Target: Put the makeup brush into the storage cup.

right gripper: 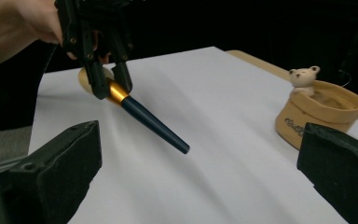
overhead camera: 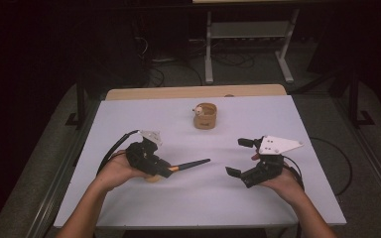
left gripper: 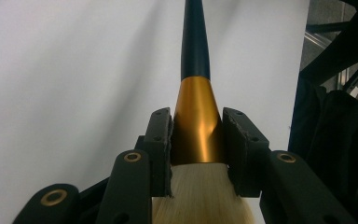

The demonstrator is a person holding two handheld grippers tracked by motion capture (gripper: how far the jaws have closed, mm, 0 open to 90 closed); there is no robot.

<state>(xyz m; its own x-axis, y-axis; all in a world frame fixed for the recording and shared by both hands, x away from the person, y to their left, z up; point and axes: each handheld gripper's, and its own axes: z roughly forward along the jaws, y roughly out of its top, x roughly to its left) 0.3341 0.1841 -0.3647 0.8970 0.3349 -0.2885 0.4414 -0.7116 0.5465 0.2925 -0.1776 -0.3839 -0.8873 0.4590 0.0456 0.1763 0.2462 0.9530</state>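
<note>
A makeup brush with a dark blue handle, gold ferrule and pale bristles is held just above the white table. My left gripper is shut on the ferrule, and the handle points right toward the table's middle. My right gripper hovers at the right, open, with its jaws wide apart and nothing between them. A tan round holder with a small bear figure on its rim stands at the back centre.
The white table top ends in a wooden strip at the far side. Cables trail from both grippers. A grey table frame stands on the dark floor beyond.
</note>
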